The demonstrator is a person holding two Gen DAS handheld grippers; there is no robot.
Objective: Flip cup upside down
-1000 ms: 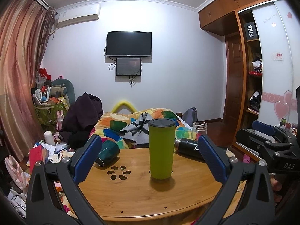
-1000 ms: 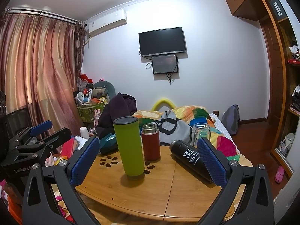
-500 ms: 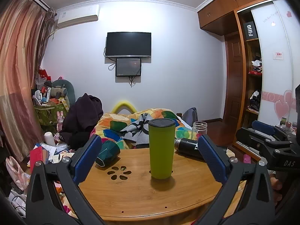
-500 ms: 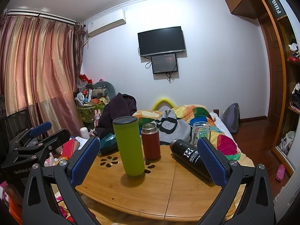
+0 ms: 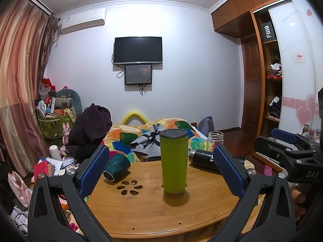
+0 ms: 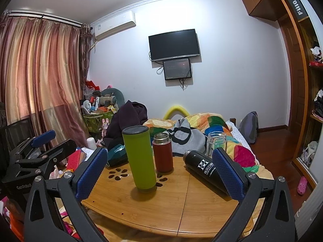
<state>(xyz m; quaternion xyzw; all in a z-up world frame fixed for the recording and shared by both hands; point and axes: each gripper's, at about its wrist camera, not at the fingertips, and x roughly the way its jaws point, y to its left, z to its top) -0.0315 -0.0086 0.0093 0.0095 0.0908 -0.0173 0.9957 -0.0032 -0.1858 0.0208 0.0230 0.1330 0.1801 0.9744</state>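
Note:
A tall green tumbler (image 5: 174,161) with a dark lid stands upright on the round wooden table (image 5: 141,207); it also shows in the right wrist view (image 6: 140,158). My left gripper (image 5: 161,170) is open and empty, in front of the tumbler with its blue pads either side of it, not touching. My right gripper (image 6: 160,172) is open and empty, a little right of the tumbler. The right gripper shows at the right edge of the left wrist view (image 5: 290,151), and the left gripper at the left edge of the right wrist view (image 6: 38,153).
A red flask (image 6: 162,152) stands behind the tumbler. A black bottle (image 6: 203,168) lies on its side at the right, a clear glass jar (image 6: 216,143) behind it. A dark teal cup (image 5: 117,166) lies at the table's left edge. A cluttered bed lies beyond.
Almost nothing has moved. Both grippers stay open and hold their places in front of the table.

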